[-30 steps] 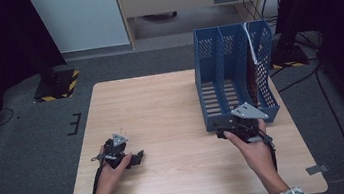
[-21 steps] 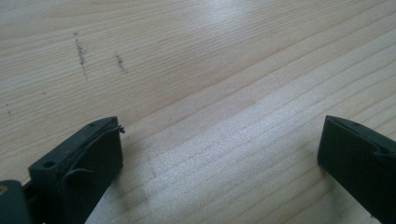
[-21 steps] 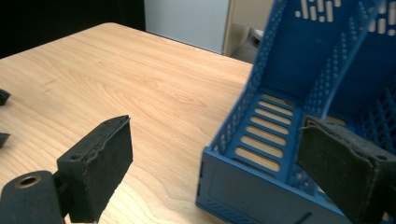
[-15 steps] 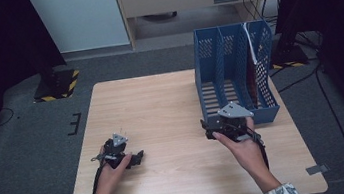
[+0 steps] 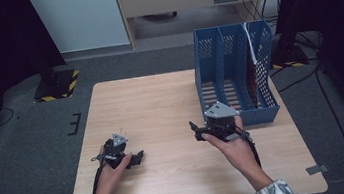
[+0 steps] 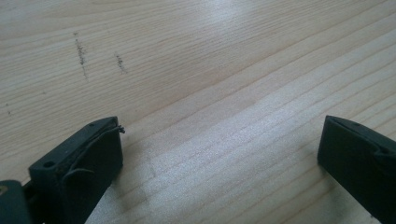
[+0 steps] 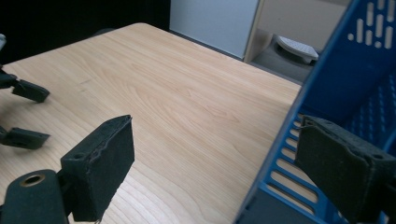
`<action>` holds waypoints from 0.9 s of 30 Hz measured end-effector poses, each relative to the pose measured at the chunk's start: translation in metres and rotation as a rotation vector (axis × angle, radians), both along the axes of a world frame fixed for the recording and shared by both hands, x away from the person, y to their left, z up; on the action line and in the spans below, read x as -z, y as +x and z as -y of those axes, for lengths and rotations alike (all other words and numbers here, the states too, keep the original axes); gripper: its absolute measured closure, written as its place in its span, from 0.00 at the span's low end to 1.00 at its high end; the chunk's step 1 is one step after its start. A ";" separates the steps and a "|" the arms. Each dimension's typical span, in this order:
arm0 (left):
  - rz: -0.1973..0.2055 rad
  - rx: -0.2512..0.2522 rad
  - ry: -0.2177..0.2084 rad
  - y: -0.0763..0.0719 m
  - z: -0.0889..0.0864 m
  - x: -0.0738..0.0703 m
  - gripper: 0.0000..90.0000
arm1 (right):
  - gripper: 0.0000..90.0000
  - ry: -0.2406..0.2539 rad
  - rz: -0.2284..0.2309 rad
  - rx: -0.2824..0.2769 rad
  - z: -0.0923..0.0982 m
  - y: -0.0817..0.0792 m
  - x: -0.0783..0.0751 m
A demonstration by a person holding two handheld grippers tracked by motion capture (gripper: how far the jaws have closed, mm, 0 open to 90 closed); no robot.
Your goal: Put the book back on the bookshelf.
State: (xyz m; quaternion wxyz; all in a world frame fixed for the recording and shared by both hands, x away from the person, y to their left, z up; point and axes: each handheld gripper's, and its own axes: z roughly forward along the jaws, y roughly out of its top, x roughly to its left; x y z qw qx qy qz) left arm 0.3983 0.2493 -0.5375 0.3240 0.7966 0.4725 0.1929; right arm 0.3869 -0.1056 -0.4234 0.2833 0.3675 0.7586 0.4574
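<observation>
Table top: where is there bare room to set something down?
The table is bare across its far left half, and between the left gripper and right gripper. The blue file rack crowds the far right corner.

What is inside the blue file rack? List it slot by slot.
The blue file rack has three slots. The left and middle ones show only their slatted floor. The right slot holds a dark reddish folder with a white edge, standing upright. Its lower part is hidden by the divider.

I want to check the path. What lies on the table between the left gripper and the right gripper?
Nothing: in the high view, bare wooden table separates the left gripper from the right gripper. The blue file rack stands beyond the right one.
</observation>
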 end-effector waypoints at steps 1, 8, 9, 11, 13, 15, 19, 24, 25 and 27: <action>0.000 0.000 0.000 0.000 0.000 0.000 0.00 | 0.13 0.002 -0.001 -0.008 -0.003 0.000 -0.001; -0.001 0.001 0.001 0.000 0.000 0.000 0.00 | 0.14 -0.022 -0.006 -0.053 -0.022 0.003 0.000; -0.001 0.001 0.001 0.000 0.000 0.000 0.00 | 0.14 -0.025 -0.010 -0.058 -0.025 0.003 0.001; 0.000 0.001 0.001 0.000 0.000 0.000 0.00 | 0.14 -0.033 -0.017 -0.064 -0.029 0.004 0.004; 0.000 0.001 0.001 0.000 0.000 0.000 0.00 | 0.15 -0.037 -0.022 -0.075 -0.034 0.005 0.007; -0.001 0.001 0.000 0.000 0.000 0.000 0.00 | 0.16 -0.047 -0.028 -0.091 -0.039 0.004 0.009; 0.000 0.001 0.000 0.000 0.000 0.000 0.00 | 0.17 -0.057 -0.040 -0.114 -0.048 0.002 0.016; -0.001 0.001 0.000 0.000 0.000 0.000 0.00 | 0.18 -0.081 -0.078 -0.139 -0.059 -0.001 0.029; -0.001 0.001 0.001 0.000 0.000 0.000 0.00 | 0.19 -0.088 -0.090 -0.147 -0.061 -0.002 0.032; -0.001 0.001 0.000 0.000 0.000 0.000 0.00 | 0.19 -0.095 -0.114 -0.169 -0.064 -0.004 0.036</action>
